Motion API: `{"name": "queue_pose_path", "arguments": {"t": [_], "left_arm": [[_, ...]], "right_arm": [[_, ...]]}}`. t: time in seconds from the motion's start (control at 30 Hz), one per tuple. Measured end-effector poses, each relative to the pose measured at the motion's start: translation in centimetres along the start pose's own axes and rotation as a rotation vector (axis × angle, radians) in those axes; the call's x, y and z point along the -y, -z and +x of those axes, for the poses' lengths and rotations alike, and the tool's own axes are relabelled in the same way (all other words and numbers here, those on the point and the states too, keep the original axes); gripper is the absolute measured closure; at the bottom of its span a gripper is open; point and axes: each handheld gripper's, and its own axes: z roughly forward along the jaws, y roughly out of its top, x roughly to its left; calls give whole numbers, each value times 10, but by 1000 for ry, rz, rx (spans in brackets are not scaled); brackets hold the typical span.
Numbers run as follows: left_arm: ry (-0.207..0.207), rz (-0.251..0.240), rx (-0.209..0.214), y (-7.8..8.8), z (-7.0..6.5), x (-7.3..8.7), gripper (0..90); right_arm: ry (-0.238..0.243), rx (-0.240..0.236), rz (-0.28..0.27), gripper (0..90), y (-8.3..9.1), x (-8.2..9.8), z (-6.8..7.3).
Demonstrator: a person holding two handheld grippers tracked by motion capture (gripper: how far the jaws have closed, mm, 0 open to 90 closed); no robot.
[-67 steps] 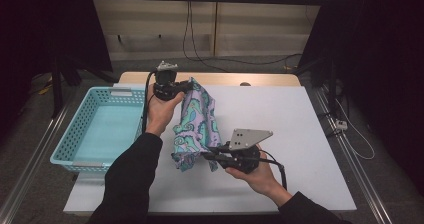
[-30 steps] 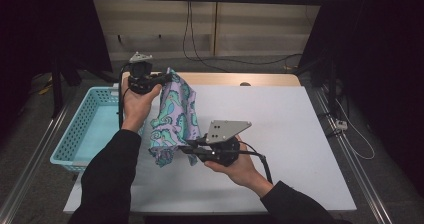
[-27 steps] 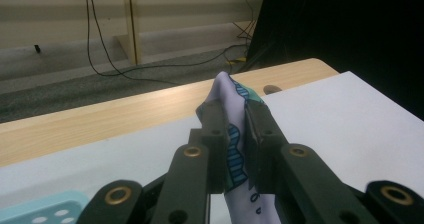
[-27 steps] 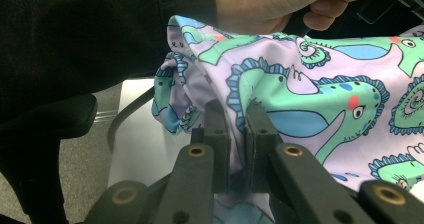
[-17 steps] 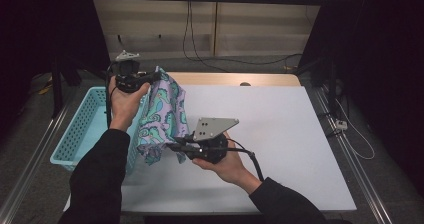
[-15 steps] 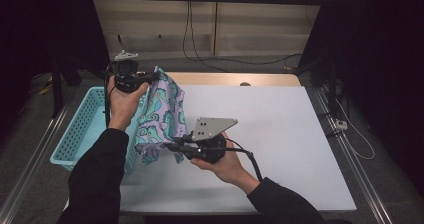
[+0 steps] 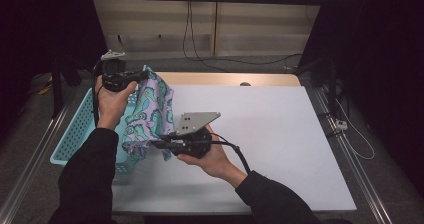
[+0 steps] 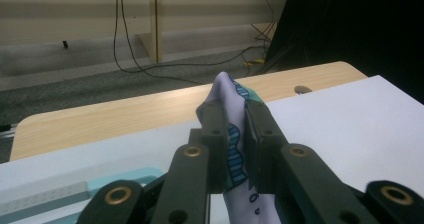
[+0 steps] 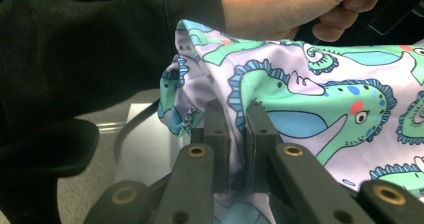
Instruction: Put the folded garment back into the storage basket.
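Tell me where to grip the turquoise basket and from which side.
Grip the basket by its top rim on the near-left long side, coming down from above. The perforated walls end in a thin raised rim that jaws could straddle, and the patterned cloth hangs over the right side, so that edge is likely blocked.

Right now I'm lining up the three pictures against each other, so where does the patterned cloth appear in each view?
High view: the patterned cloth hangs left of centre, over the basket's edge.
Left gripper view: a pinched fold rises at bottom centre between the jaws.
Right gripper view: it spreads across centre and right.
Shared landmark: the white tabletop, also at and.
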Motion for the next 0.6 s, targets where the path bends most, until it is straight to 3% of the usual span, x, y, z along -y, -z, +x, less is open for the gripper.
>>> {"name": "queue_pose_path", "arguments": {"t": [0.6], "left_arm": [[39, -18, -58, 28, 47, 3, 808]], "right_arm": [[32, -44, 27, 833, -41, -21, -5]]}}
